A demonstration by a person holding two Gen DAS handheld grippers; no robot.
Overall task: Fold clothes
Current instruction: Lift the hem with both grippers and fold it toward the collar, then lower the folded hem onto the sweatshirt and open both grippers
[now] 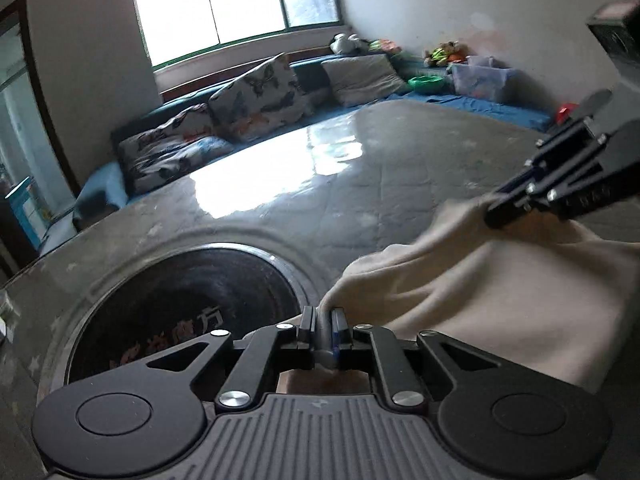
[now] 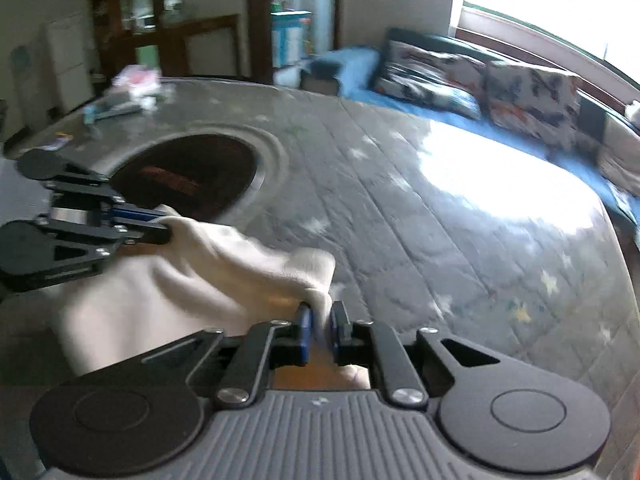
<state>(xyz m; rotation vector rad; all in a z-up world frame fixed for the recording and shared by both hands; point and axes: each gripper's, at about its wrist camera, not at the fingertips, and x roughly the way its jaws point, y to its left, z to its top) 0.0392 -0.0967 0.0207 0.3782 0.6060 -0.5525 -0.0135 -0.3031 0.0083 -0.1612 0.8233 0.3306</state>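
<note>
Left wrist view has my left gripper (image 1: 323, 322) and right gripper (image 1: 494, 210) each pinching the cream garment (image 1: 500, 292) above the table (image 1: 360, 184), so yanking unevenly could slip an edge out.

My left gripper (image 1: 323, 330) and right gripper (image 2: 320, 330) are black linkages with silver screws, blue finger pads, ribbed grey bases.

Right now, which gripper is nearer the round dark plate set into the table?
Left. The left gripper holds the cream garment right at the dark plate's edge; the right gripper holds the cloth's other end farther off.
</note>
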